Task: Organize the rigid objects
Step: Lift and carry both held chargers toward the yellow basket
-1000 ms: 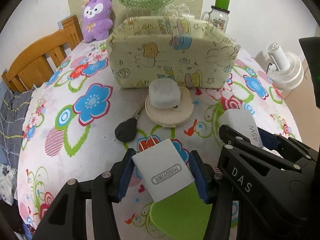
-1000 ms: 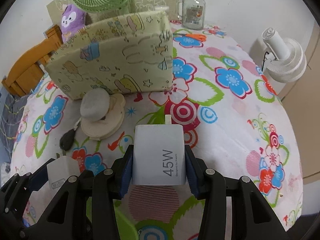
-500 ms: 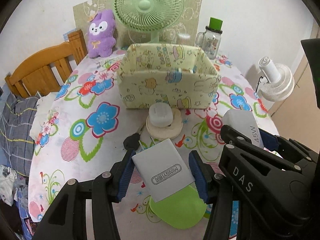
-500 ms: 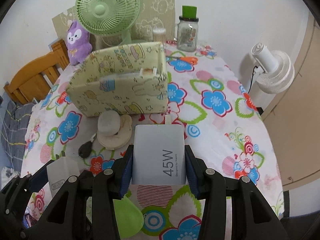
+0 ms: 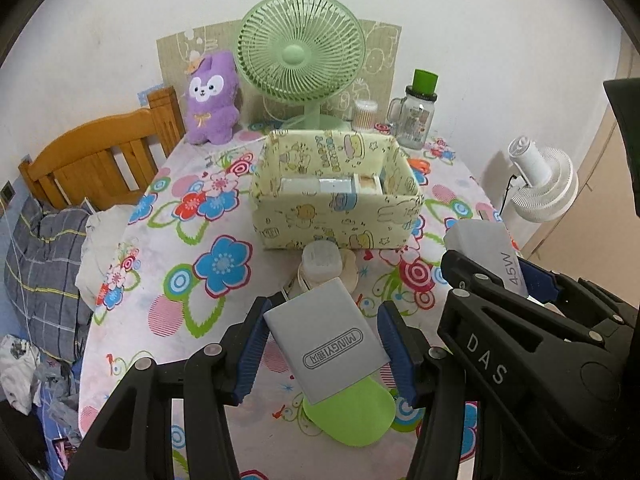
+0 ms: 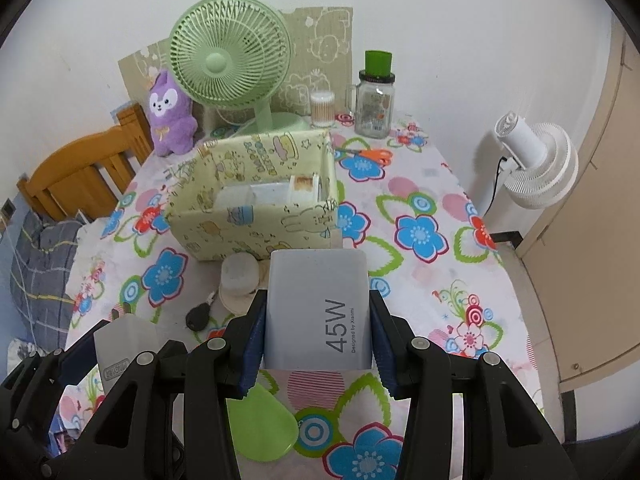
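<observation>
Floral cloth covers the tabletop point(image 5: 188, 216), where a patterned box point(image 5: 336, 222) stands. Above it, the left hand-held gripper point(image 5: 324, 350) clamps a MINGYI charger point(image 5: 326, 340). Beside it, the right hand-held gripper point(image 6: 318, 340) grips a 45W charger point(image 6: 318, 308).

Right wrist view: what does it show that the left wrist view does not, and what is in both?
Only the right wrist view shows the orange scissors behind the box and the black key fob.

Only the left wrist view shows crumpled white cloth at the table edge.

Both show the patterned storage box, the green fan and both held chargers.
</observation>
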The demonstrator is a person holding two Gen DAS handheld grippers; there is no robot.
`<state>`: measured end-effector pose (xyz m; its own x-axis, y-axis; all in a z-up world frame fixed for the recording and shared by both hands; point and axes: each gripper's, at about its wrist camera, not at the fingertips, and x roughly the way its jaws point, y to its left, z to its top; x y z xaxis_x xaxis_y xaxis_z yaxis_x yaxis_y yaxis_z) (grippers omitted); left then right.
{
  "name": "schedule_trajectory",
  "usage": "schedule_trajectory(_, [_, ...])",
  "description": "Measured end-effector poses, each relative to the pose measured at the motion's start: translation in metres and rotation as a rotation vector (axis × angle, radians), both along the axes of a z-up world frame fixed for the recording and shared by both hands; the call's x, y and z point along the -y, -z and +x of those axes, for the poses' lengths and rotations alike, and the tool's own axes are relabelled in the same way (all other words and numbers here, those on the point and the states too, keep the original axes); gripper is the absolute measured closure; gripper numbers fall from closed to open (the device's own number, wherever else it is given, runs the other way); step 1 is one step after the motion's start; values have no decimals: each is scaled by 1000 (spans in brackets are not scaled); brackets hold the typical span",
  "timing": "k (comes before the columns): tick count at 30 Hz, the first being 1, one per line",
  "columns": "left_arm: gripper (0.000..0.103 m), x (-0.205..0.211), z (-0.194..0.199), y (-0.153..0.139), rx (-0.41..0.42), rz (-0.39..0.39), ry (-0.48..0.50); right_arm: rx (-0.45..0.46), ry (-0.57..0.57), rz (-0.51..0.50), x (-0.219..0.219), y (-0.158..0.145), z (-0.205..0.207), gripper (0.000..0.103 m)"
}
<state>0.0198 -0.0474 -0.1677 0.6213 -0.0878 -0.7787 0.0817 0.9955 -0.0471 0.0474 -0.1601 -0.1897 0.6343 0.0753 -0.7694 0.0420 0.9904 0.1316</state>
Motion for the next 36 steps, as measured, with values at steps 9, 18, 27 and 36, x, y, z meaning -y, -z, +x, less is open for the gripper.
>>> schedule_trajectory(9, [46,1,-8,-22,17,8,9,19,-1,12,2,-24,-12,53])
schedule_trajectory(18, [46,4,-6,-44,56,11,23,59,5,7,6,-51,-15,53])
schedule_trajectory(27, [46,5,2,-56,64,23,11,72,5,6,8,-65,-12,53])
schedule_trajectory(36, [46,10,8,-72,102,22,8,106,11,6,13,-83,-7,53])
